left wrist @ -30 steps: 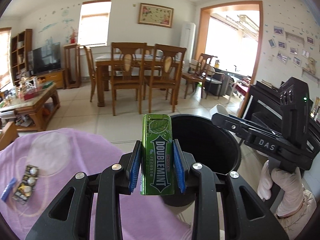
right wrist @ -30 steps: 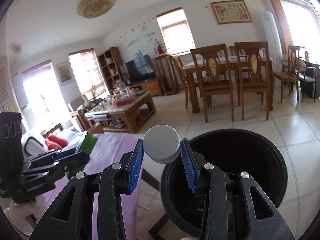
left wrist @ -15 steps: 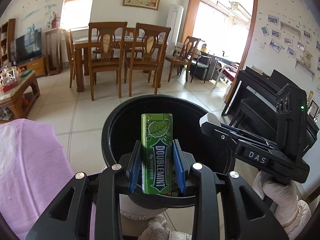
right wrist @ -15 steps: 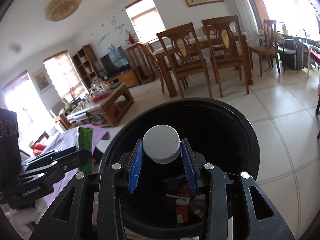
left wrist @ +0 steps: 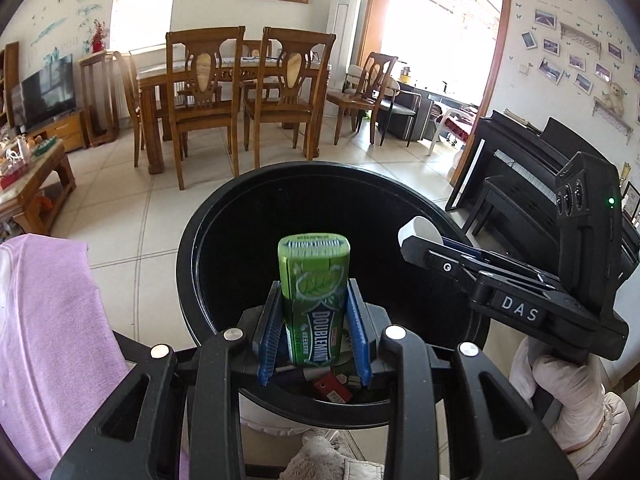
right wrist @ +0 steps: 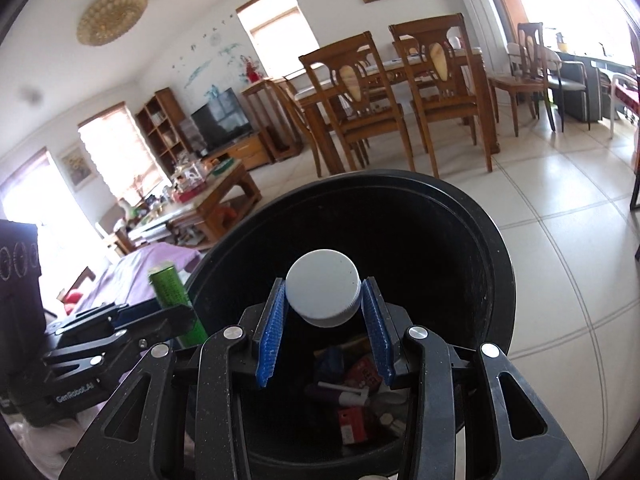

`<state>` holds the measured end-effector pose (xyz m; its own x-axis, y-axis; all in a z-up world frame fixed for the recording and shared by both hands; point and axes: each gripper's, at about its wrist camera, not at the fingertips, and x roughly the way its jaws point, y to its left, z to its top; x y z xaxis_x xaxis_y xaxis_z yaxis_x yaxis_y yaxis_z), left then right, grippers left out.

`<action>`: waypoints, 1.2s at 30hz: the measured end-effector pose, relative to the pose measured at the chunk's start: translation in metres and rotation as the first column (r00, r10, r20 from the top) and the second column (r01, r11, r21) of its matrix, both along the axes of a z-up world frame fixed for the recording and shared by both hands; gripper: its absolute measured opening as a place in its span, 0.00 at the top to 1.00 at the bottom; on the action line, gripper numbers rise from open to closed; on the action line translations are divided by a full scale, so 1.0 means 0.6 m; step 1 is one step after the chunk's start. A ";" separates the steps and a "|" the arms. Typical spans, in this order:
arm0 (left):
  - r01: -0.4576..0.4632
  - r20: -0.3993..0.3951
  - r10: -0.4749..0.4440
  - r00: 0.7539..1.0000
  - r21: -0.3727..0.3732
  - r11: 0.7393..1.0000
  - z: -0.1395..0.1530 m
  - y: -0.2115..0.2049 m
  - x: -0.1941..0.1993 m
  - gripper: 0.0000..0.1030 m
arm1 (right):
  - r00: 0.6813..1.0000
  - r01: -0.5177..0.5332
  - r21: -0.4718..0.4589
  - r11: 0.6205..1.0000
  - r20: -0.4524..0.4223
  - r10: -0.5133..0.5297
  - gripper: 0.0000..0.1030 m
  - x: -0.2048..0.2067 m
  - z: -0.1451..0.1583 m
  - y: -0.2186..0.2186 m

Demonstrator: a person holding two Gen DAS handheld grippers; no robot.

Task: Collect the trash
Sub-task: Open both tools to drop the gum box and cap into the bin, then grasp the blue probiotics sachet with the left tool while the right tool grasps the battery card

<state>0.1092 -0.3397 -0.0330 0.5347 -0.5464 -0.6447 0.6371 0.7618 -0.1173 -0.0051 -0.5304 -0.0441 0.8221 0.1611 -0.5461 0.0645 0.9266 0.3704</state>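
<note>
Left wrist view: two trash items were held over the black bin (left wrist: 192, 264).
Green gum pack (left wrist: 314, 296) was clamped upright by the left gripper (left wrist: 314, 332); white bottle cap (right wrist: 323, 288) was pinched by the right gripper (right wrist: 322, 328). Bin mouth was seen directly ahead of and below both sets of tongs, wrappers lying inside.

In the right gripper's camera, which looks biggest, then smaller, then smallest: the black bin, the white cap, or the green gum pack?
1. Black bin, by far.
2. White cap, though it is nearest the camera.
3. Green gum pack, partly hidden by the left gripper, so its rank is unsure.
</note>
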 end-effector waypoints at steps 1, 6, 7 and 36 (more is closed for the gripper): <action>0.000 0.001 0.000 1.000 0.002 1.000 0.001 -0.006 0.002 0.70 | 1.000 0.000 0.000 1.000 -0.002 0.000 0.62 0.001 -0.002 0.002; 0.004 0.019 -0.004 1.000 0.009 1.000 0.004 -0.008 -0.005 0.69 | 1.000 -0.005 -0.007 1.000 -0.006 0.005 0.62 0.005 -0.003 0.005; 0.005 0.026 -0.005 1.000 0.012 1.000 0.008 -0.010 -0.008 0.69 | 1.000 -0.007 -0.008 1.000 -0.010 0.007 0.61 0.005 -0.003 0.009; -0.340 0.129 0.340 0.932 -0.025 0.940 0.074 0.357 -0.065 0.12 | 0.961 -0.273 -0.122 0.954 0.022 0.277 0.24 0.047 0.082 0.306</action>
<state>0.0702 -0.1252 0.0112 0.7673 -0.3188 -0.5564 0.3499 0.9353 -0.0532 0.0233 -0.3466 0.0053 0.7754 0.3211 -0.5437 -0.2109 0.9433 0.2564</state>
